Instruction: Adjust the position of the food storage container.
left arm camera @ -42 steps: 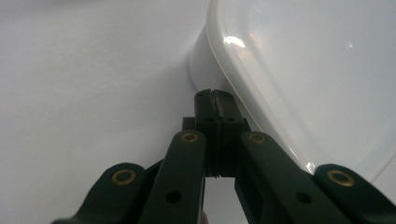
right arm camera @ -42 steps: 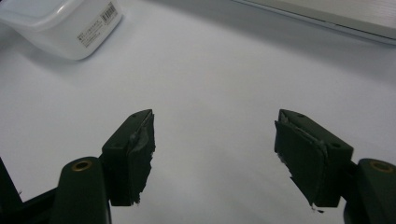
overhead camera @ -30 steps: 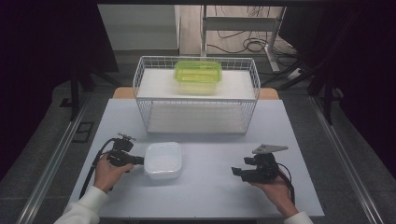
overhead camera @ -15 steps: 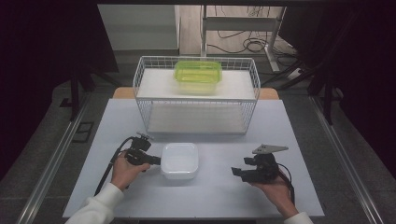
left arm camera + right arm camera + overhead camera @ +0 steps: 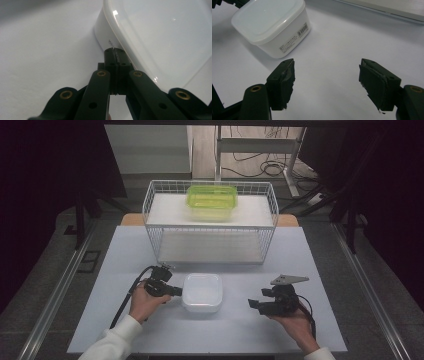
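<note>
Left gripper (image 5: 176, 291) clamped on the white box's (image 5: 202, 292) rim, right gripper (image 5: 256, 304) loose and empty.

In the left gripper view the jaws are pinched together right on the lip of the box lid (image 5: 160, 32), so it's got the box by its left edge. The right gripper sits with jaws spread wide over bare table (image 5: 235, 335), well apart from the box, nothing between them. Box sits on the table a bit left of centre, toward the near edge. Behind it, at the far edge, there's a wire basket (image 5: 210, 227) with a green tub (image 5: 212, 199) on top.
</note>
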Motion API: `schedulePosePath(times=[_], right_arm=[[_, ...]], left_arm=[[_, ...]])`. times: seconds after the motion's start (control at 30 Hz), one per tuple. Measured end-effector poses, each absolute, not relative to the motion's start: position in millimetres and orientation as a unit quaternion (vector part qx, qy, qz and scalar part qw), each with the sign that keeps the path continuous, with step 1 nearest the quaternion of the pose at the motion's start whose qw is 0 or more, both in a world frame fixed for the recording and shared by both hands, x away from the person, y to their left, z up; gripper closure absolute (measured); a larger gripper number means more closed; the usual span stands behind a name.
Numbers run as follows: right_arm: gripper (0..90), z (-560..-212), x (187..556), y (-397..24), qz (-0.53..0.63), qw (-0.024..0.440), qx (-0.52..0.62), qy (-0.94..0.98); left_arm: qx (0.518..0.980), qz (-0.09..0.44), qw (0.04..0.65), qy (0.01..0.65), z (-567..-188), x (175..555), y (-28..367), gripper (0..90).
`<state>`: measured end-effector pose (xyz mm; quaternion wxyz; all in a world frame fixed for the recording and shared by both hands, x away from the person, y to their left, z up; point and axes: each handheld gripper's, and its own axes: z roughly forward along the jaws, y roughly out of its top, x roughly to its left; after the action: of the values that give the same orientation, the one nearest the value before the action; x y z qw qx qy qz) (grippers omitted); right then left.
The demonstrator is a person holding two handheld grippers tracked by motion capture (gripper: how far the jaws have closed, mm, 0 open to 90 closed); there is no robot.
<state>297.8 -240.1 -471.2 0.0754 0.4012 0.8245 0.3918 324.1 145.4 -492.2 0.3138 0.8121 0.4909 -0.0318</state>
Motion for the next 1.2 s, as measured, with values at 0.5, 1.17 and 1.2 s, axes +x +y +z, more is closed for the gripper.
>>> schedulePosePath(times=[0.5, 1.17, 1.2], right_arm=[[25.4, -468.2, 297.7, -242.6, 0.425, 0.065, 0.412, 0.804], [26.0, -462.8, 296.5, -239.4, 0.431, 0.064, 0.406, 0.803], [26.1, -462.3, 296.8, -238.9, 0.432, 0.063, 0.408, 0.802]], left_arm=[[0.786, 0.0, 0.394, 0.477, -471.2, 299.5, 172.5, 83.1], [0.757, 0.007, 0.426, 0.496, -462.9, 290.8, 181.3, 34.2], [0.756, 0.006, 0.427, 0.496, -462.6, 290.7, 181.3, 33.7]])
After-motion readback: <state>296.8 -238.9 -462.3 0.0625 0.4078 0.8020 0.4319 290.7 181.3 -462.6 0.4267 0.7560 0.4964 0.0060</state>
